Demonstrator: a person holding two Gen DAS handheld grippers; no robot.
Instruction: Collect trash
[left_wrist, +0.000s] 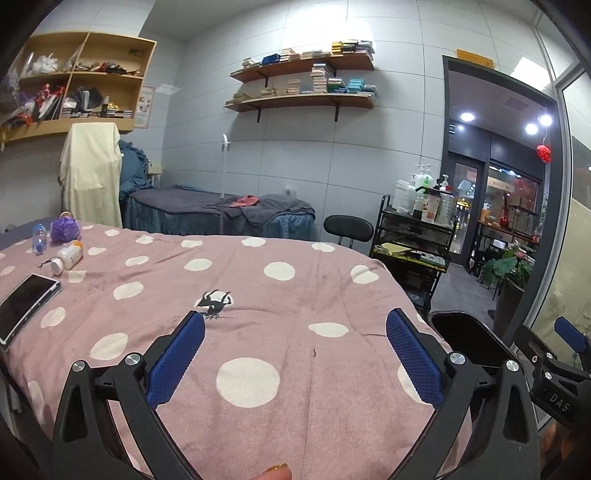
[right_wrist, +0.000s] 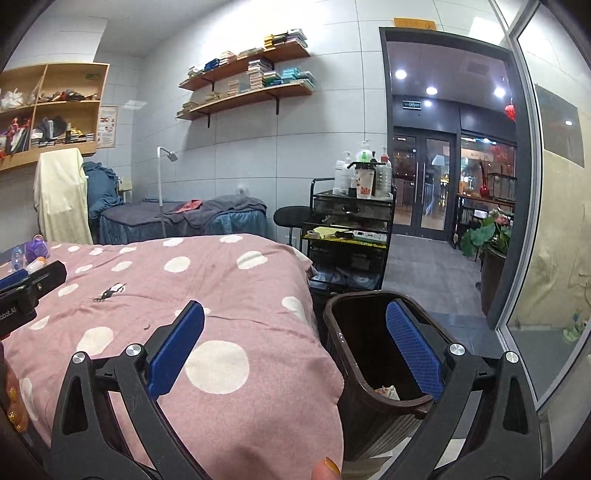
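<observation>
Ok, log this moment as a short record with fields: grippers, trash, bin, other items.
left gripper: open, empty, over the bedspread
right gripper: open, empty, at the bed's edge by the bin
trash: plastic bottle, purple wad, white jar lying on its side, all at the far left
bin: dark, beside the bed, scrap inside
other: phone on the bed
</observation>
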